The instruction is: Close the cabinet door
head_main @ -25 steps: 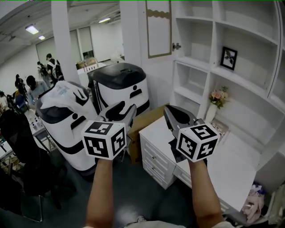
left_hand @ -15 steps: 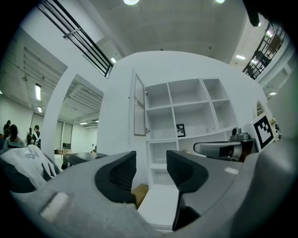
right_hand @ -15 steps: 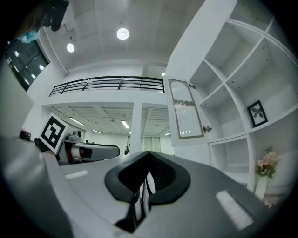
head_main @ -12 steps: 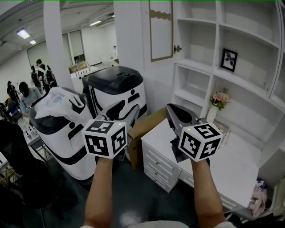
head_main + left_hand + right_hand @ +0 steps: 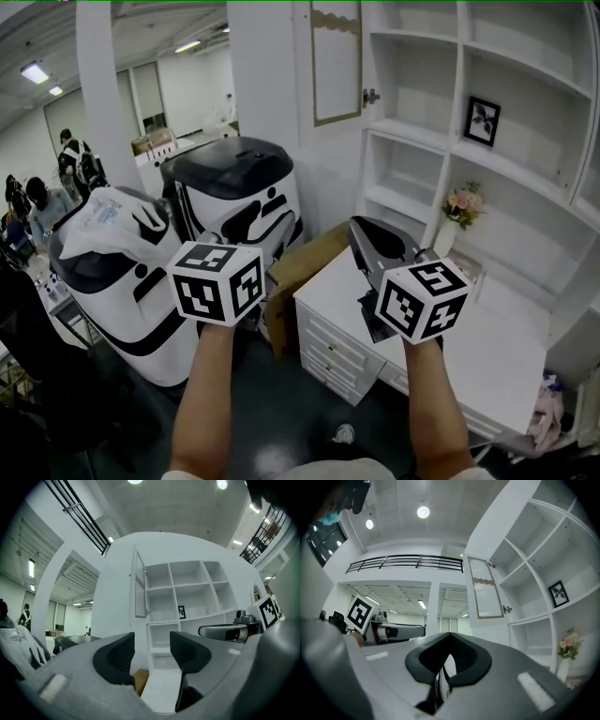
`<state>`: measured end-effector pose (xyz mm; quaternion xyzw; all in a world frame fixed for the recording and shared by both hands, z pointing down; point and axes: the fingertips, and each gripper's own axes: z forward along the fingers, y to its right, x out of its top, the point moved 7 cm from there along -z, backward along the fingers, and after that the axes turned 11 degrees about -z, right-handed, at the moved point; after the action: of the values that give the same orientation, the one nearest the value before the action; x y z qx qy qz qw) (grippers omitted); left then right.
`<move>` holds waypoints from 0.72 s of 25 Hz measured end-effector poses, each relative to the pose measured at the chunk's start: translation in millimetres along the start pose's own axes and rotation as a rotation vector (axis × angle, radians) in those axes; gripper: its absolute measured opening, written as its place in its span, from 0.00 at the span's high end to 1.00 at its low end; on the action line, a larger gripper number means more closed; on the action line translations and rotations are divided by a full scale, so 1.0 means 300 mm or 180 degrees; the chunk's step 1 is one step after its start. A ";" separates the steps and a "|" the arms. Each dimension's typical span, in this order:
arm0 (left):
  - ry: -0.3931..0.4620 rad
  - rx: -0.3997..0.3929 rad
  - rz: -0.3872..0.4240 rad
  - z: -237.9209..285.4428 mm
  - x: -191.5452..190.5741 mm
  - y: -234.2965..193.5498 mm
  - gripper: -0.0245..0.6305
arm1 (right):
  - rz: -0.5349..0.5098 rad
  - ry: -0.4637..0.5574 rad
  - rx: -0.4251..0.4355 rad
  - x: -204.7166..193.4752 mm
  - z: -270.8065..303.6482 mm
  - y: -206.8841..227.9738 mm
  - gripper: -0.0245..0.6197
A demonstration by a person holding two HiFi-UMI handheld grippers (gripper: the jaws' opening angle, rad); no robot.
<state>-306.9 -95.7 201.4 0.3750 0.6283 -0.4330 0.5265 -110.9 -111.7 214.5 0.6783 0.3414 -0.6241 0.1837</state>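
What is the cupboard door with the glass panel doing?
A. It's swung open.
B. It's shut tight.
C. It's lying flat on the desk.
A: the cupboard door stands upright and swung out from the shelves, and the left gripper view shows it edge-on, sticking out from their front.
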 end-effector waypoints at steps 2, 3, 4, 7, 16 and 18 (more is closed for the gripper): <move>0.0032 -0.0006 0.0004 0.033 0.006 -0.020 0.59 | -0.0015 -0.0001 -0.0023 -0.012 0.024 0.017 0.96; 0.0041 -0.0013 0.0001 0.051 0.008 -0.031 0.59 | -0.0018 0.0001 -0.0037 -0.018 0.037 0.028 0.96; 0.0041 -0.0019 0.0000 0.071 0.009 -0.042 0.59 | -0.0018 0.0005 -0.0052 -0.025 0.050 0.042 0.96; 0.0009 -0.0008 0.0036 0.145 0.013 -0.072 0.59 | -0.0010 0.0013 -0.0098 -0.041 0.092 0.099 0.96; -0.0044 -0.0032 0.0095 0.419 0.051 -0.158 0.59 | -0.0034 0.0001 -0.0180 -0.073 0.219 0.316 0.96; -0.0034 -0.0043 0.0097 0.478 0.063 -0.171 0.59 | -0.0038 -0.0012 -0.0189 -0.083 0.237 0.365 0.96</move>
<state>-309.1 -247.7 180.1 0.3787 0.6225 -0.4227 0.5389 -86.1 -242.1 208.3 0.6693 0.3635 -0.6161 0.2007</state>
